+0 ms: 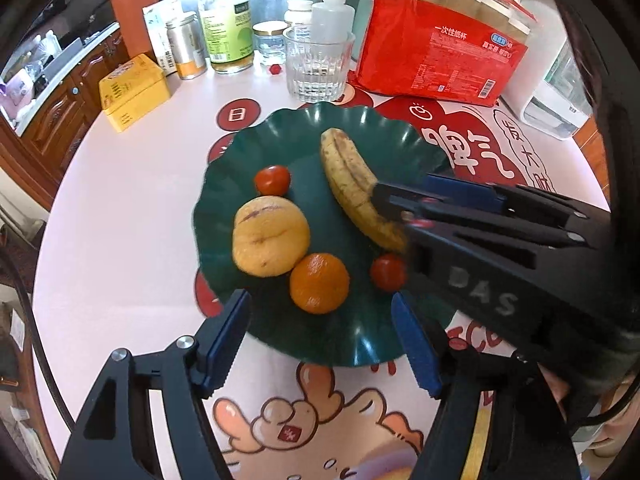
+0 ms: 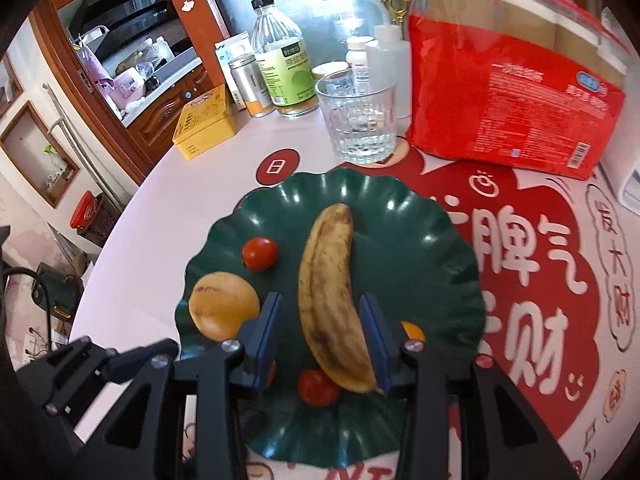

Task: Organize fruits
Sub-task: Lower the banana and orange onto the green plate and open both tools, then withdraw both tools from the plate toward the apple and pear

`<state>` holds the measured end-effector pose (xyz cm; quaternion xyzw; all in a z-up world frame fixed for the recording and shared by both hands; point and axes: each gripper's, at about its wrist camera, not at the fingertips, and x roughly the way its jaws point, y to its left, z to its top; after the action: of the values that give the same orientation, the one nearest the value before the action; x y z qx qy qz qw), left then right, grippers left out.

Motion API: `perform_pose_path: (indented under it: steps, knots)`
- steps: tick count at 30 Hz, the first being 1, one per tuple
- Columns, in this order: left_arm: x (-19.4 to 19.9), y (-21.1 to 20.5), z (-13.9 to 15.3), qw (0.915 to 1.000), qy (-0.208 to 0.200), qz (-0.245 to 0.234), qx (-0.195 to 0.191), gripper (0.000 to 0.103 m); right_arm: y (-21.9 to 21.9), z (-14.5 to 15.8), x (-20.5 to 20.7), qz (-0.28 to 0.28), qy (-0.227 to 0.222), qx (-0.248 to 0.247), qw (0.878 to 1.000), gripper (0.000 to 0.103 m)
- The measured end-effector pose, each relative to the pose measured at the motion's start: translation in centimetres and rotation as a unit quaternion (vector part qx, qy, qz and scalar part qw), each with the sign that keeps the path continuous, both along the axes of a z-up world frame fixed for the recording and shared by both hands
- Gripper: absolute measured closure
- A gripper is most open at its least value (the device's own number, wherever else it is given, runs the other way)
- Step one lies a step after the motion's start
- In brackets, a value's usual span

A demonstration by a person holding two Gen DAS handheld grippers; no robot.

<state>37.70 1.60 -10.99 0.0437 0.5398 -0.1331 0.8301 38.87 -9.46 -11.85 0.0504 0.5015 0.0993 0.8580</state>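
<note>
Two grippers hang over the green plate (image 1: 224, 184). Nearest, the left gripper (image 1: 320, 340) gapes wide and empty above the orange (image 1: 319, 282). Mid-frame, the right gripper (image 2: 320, 344) straddles the freckled banana (image 2: 332, 296) narrowly; I cannot tell whether its pads press. A loose grip could drop it onto the tomatoes (image 2: 318, 387).

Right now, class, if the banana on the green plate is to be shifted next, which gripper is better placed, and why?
Probably the right gripper: its blue pads flank the banana. The left gripper hangs open over the orange, with nothing between its pads.
</note>
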Motion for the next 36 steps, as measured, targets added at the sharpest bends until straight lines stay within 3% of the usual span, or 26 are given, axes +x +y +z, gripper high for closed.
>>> perform_pose_path:
  steps: [20,28,36]
  knots:
    - [-8.8,3.9,6.4,0.9977,-0.041,0.052,0.009,0.029,-3.3,4.8,-10.6,-0.038,-0.004,0.008,0.999,0.062]
    - [-13.4,3.6,10.4,0.9947,-0.083,0.060,-0.002,0.024,-4.6,8.8,-15.4,-0.037,-0.032,0.005,0.999,0.061]
    - [-18.4,2.1,11.4,0.9940,-0.089,0.065,0.003,0.024,-6.5,11.1,-20.5,-0.035,-0.045,-0.007,0.998,0.058]
